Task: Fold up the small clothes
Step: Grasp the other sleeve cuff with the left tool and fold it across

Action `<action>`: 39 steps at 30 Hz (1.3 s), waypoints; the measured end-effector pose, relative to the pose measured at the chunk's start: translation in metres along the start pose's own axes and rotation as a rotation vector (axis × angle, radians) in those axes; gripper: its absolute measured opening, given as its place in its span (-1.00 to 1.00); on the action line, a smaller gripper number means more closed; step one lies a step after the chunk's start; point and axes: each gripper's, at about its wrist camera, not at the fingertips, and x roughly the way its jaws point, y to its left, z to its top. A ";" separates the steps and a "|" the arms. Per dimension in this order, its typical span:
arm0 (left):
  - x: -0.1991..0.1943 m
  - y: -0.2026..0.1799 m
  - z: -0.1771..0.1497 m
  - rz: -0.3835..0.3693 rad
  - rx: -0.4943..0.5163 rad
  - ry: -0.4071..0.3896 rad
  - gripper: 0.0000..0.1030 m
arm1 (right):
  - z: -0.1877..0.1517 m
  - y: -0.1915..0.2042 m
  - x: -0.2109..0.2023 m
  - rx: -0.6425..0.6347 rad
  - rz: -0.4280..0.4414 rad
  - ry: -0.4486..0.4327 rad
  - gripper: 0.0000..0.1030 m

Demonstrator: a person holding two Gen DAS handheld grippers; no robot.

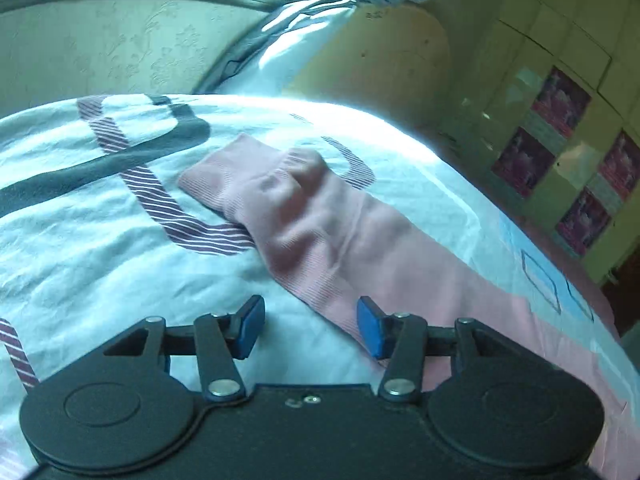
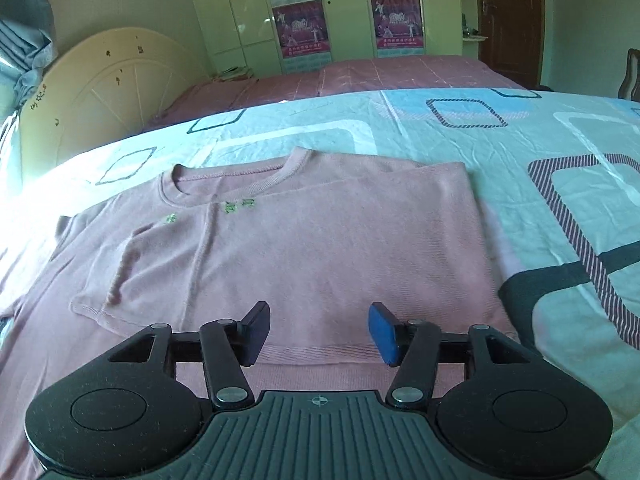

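The pink shirt (image 2: 320,240) is showing as soft, matt, finely ribbed knit cloth. The bedsheet (image 2: 520,132) under it is looking like creased, matt printed cotton. At upper centre, the wardrobe doors (image 2: 248,12) are gleaming glossy and smooth.

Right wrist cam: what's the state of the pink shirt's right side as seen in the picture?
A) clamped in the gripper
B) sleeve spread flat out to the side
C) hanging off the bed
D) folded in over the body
D: the pink shirt shows a straight folded edge on that side with a layer lying across the body, flat on the bedsheet; the right gripper is open and empty.
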 end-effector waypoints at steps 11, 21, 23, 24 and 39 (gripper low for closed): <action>0.065 0.098 0.053 -0.322 -0.557 0.011 -0.33 | 0.016 0.048 0.008 -0.065 -0.030 0.001 0.06; 0.054 0.104 0.060 -0.144 -0.364 -0.056 -0.84 | 0.019 0.044 0.013 -0.055 -0.040 0.003 0.06; 0.051 0.109 0.056 -0.180 -0.413 -0.073 -0.69 | 0.019 0.037 0.012 -0.029 -0.035 0.002 0.06; 0.050 0.113 0.052 -0.215 -0.460 -0.086 -0.62 | 0.018 0.033 0.011 -0.018 -0.032 0.003 0.06; 0.007 -0.021 0.051 -0.239 -0.033 -0.132 -0.91 | 0.006 -0.018 -0.014 0.063 -0.053 -0.031 0.06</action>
